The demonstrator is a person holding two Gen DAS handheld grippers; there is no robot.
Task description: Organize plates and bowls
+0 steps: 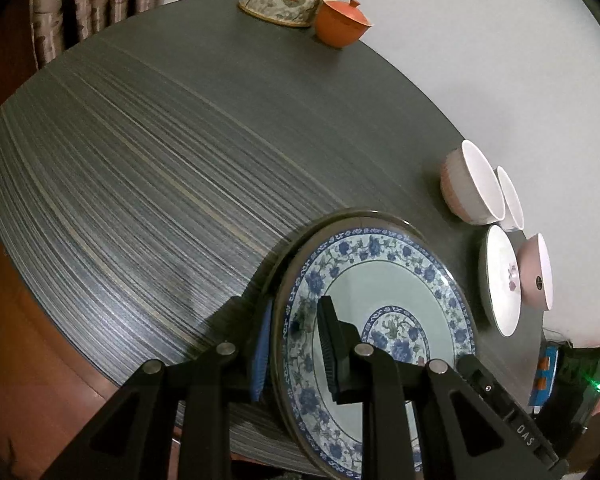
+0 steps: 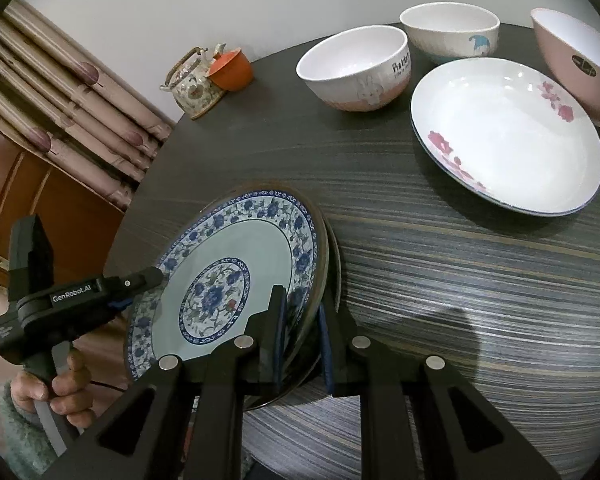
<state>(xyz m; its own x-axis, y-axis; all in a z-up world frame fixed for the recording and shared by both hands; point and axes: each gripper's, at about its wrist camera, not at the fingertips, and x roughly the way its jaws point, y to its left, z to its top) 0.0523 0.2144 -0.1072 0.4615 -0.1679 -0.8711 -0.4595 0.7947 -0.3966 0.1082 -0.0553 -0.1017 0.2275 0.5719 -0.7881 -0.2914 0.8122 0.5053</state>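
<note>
We had both grippers clamped on the blue-patterned plate (image 2: 236,280) at the table's (image 2: 440,280) near edge — left gripper (image 1: 296,344) and right gripper (image 2: 302,336) on opposite rims. Its underside and near rim were hidden behind our fingers — whether it touched the table, we couldn't tell.

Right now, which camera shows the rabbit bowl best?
Right wrist view: the rabbit bowl faces the camera, its rabbit drawing and lettering visible. Left wrist view shows it small at the table's far edge, side-on, drawing hidden.
</note>
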